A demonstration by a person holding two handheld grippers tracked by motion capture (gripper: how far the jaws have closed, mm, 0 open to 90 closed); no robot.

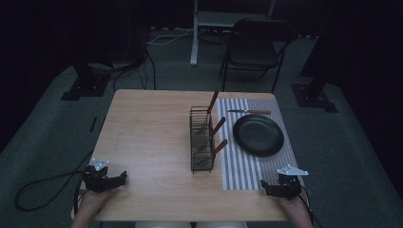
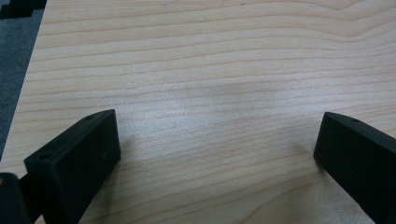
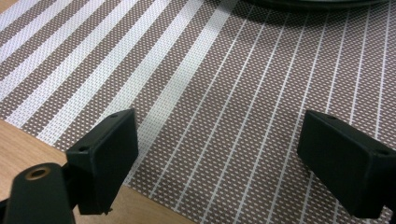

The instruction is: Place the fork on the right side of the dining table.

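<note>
Right claw [image 3: 217, 158] agape over placemat [image 3: 224, 84]

Each gripper, left gripper [image 1: 124, 180] and right gripper [image 1: 262, 187], has black blocky jaws with screw holes, a grey triangular top plate, and a trailing black cable.

The desk [image 1: 147, 137] is seen to be of pale wood with a fine grain and a smooth, matt finish. To the right of it on its top, a placemat [image 3: 224, 93] of coarse woven cloth is laid, brown with white stripes. On the placemat a dark plate [image 1: 258, 135] with a soft sheen is set. Left of the plate, a rack [image 1: 201, 140] of thin black wire is stood, with wooden-handled cutlery [image 1: 218, 127] in it. The tongs [image 3: 219, 158] are made of matt black plastic.
</note>
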